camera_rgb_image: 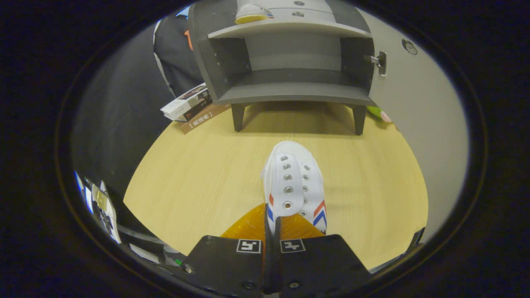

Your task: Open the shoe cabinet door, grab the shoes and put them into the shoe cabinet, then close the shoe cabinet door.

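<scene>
The claw (272, 231) is gripping a white canvas shoe (295, 188) with metal eyelets and red-and-blue chevrons, its fingers nearly together, pinching the shoe's heel rim. The shoe is pointing its rounded toe straight ahead, over the pale woodgrain bench (198, 178). Beyond stands the grey shoe cabinet (290, 89), door (418, 124) swung open, a second shoe (251, 14) lying on its upper shelf.

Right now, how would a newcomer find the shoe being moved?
Start at the grey shoe cabinet, door open, standing on the wooden table. In front of it, the gripper is closed on the edge of a white shoe. Red and blue side stripes, metal eyelets and no laces set it apart.
</scene>
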Demonstrator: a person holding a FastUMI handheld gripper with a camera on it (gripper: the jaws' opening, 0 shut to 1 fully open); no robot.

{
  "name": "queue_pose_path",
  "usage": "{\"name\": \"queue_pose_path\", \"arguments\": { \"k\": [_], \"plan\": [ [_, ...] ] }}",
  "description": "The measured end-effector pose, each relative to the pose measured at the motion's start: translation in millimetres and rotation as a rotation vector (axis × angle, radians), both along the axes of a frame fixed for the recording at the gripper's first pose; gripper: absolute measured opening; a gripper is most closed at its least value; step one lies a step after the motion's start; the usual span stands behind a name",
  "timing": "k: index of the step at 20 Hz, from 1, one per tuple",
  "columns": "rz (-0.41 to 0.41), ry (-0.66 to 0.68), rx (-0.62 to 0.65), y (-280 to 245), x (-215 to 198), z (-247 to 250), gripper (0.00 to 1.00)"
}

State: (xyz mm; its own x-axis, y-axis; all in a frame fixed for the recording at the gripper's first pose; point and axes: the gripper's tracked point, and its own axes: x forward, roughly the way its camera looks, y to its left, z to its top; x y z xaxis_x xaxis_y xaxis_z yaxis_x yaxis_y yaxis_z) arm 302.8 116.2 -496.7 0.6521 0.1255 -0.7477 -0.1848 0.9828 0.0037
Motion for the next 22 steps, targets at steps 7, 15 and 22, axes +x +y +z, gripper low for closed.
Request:
{"name": "queue_pose_path", "arguments": {
  "k": [7,15,22],
  "plan": [
    [0.061,-0.083,0.029,26.5,2.7,86.3,0.04],
    [0.116,-0.234,0.075,51.4,34.7,199.5,0.04],
    [0.141,-0.442,0.091,57.8,84.3,321.6,0.04]
  ]
}}
